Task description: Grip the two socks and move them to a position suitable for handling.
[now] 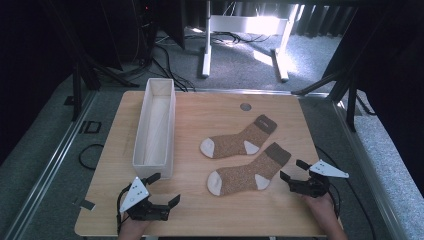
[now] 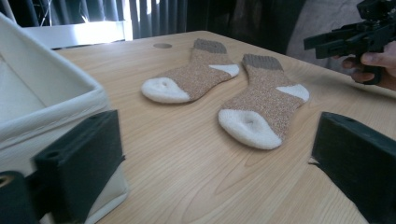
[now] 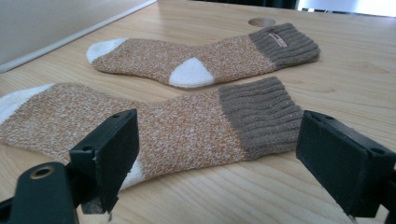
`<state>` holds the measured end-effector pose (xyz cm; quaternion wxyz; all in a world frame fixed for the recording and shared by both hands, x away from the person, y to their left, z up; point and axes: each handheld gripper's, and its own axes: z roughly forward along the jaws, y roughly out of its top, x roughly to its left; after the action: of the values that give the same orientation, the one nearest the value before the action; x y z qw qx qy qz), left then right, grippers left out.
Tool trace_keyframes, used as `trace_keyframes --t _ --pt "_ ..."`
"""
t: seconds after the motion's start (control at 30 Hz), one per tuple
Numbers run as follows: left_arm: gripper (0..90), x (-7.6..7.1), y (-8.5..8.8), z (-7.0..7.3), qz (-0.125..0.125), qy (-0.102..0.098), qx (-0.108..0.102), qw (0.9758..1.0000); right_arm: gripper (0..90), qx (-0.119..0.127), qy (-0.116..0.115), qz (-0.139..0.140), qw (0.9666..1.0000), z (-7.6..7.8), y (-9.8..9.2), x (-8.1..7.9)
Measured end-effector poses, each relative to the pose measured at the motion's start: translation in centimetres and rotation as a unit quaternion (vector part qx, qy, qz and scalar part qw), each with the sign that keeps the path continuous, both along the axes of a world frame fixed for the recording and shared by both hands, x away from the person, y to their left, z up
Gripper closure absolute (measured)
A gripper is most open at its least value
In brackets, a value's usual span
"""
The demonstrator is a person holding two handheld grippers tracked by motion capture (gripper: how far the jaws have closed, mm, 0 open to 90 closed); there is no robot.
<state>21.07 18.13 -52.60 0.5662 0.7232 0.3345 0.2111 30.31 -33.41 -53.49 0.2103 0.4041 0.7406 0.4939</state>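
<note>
Near sock: near sock (image 1: 248,175) lies flat on the worktop (image 1: 210,210) right of centre, white toe pointing left and near, brown cuff pointing right and far.
Far sock: far sock (image 1: 240,138) lies flat just beyond it, apart by a thin strip of wood (cuff toward the far right).
Right gripper: right gripper (image 1: 294,172) sits at the near right, just beside the near sock's cuff; its fingers (image 3: 107,154) are spread wide apart with nothing between them, and the cuff shows in the gap.
Left gripper: left gripper (image 1: 165,189) rests at the near left; its fingers (image 2: 81,163) are released and wide, holding nothing.
Box: long white box (image 1: 156,122) runs near to far along the left side, its near end just beside the left gripper.
Open room: bare wood between the box and the socks, along the near edge, and across the far right.
Edges: right gripper is close to the right edge; a small round hole (image 1: 245,106) sits near the far edge.
</note>
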Motion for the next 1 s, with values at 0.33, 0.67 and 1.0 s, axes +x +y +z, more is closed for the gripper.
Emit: trace_keyframes --t 0.33,0.67,1.0 --pt "5.1 0.6 -2.6 0.3 -0.029 0.002 0.011 0.9995 13.6 -0.014 0.006 0.013 0.9998 0.0 0.9 2.0" --pt "5.4 1.6 -4.8 0.3 -0.052 0.011 0.017 0.9984 14.0 -0.018 0.016 0.020 0.9995 0.1 1.1 3.3" --pt "5.5 3.2 -7.1 0.1 -0.081 0.029 0.028 0.9959 14.0 -0.035 0.035 0.030 0.9983 -0.2 1.3 4.7"
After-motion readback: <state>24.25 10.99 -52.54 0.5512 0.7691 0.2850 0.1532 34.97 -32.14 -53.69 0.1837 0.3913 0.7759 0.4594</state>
